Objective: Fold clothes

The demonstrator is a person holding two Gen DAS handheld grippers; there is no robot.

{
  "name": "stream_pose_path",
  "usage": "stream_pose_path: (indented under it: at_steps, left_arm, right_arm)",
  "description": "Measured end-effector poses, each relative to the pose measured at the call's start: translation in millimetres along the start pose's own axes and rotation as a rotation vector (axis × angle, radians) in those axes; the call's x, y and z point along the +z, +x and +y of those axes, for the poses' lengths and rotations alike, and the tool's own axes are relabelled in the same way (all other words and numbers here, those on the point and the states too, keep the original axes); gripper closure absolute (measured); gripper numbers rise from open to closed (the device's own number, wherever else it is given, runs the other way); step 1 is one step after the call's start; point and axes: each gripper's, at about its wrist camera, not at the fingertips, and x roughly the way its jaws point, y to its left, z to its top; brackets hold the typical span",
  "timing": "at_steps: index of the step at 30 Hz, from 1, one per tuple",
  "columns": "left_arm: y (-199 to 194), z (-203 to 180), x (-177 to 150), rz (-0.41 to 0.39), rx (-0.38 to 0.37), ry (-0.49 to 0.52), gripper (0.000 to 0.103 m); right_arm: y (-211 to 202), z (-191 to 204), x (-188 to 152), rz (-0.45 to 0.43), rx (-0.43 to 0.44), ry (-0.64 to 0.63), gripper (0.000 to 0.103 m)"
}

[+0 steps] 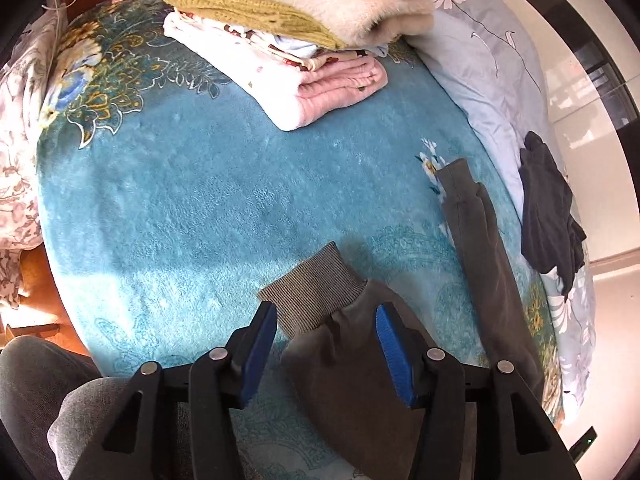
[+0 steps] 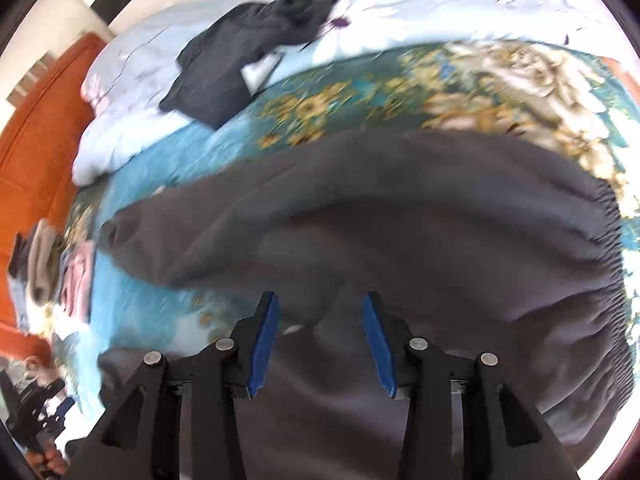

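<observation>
A pair of grey sweatpants lies spread on the teal floral blanket (image 1: 180,200). In the left wrist view one leg end with a ribbed cuff (image 1: 316,288) lies between the fingers of my open left gripper (image 1: 326,316); the other leg (image 1: 480,232) stretches away at the right. In the right wrist view, which is blurred, the pants' body (image 2: 400,208) and elastic waistband (image 2: 612,232) fill the middle. My right gripper (image 2: 320,308) is open just above the fabric, holding nothing.
A stack of folded clothes (image 1: 288,28) sits at the far end of the blanket. A dark garment (image 1: 548,208) lies crumpled on the pale blue floral duvet (image 1: 492,72); it shows in the right wrist view (image 2: 240,56). An orange headboard (image 2: 36,152) is at left.
</observation>
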Motion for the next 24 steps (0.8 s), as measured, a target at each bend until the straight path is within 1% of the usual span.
stream_pose_path:
  at_steps: [2,4,6,7,8,9,10,11,12,13,16,17,20,21,22,23,24]
  left_arm:
    - [11.1,-7.6,-1.6,0.026,-0.003,0.01,0.047]
    - [22.6,-19.6,-6.8,0.062,-0.007,0.043,0.047]
    - [32.8,-32.2,-12.3,0.096,-0.008,0.079,0.047]
    - [37.1,-38.7,-15.2,0.11,-0.007,0.099,0.047]
    - [40.5,-44.2,-18.2,0.122,-0.007,0.115,0.047]
    - [42.4,-47.8,-18.8,0.127,-0.009,0.124,0.047]
    - [44.2,-51.1,-19.2,0.13,-0.011,0.132,0.047]
    - [45.9,-54.4,-19.6,0.134,-0.013,0.14,0.047]
    - [47.4,-56.9,-18.7,0.134,-0.014,0.143,0.047]
    - [50.5,-59.2,-16.6,0.139,-0.014,0.14,0.047]
    - [64.3,-68.2,-9.2,0.167,-0.034,0.124,0.047]
    - [70.4,-72.6,-6.3,0.181,-0.048,0.118,0.047]
    - [91.0,-90.5,8.4,0.22,-0.1,0.111,0.047]
    - [98.2,-96.7,14.3,0.23,-0.12,0.102,0.047]
    - [105.8,-102.7,21.1,0.239,-0.143,0.085,0.047]
    - [113.7,-107.8,28.1,0.244,-0.166,0.062,0.047]
    - [122.4,-112.9,35.9,0.249,-0.189,0.039,0.046]
  right_arm:
    - [2.6,-15.3,6.7,-0.011,-0.019,0.067,0.058]
    - [9.9,-21.4,9.9,0.034,0.019,0.097,0.058]
    - [17.9,-11.7,5.3,0.076,0.047,0.044,0.058]
    - [21.7,-5.6,2.2,0.091,0.047,0.01,0.059]
    - [25.1,2.4,-2.6,0.093,0.019,-0.035,0.062]
    - [28.8,8.1,-7.7,0.099,-0.01,-0.066,0.077]
    - [33.1,10.2,-12.6,0.116,-0.025,-0.079,0.084]
    - [36.7,8.8,-17.8,0.133,-0.018,-0.079,0.085]
    - [39.3,8.0,-23.7,0.151,-0.012,-0.088,0.088]
    - [40.2,8.3,-31.0,0.169,-0.007,-0.115,0.09]
    - [42.5,7.1,-50.9,0.215,-0.009,-0.19,0.09]
    - [42.9,3.2,-53.1,0.222,0.0,-0.178,0.09]
    - [36.4,-9.3,-49.4,0.208,0.056,-0.076,0.086]
    - [30.4,-11.2,-47.2,0.194,0.075,-0.055,0.081]
    - [23.9,-13.1,-45.0,0.176,0.091,-0.036,0.072]
    - [16.8,-15.2,-43.0,0.151,0.103,-0.023,0.069]
    - [10.3,-17.7,-41.3,0.132,0.109,-0.009,0.062]
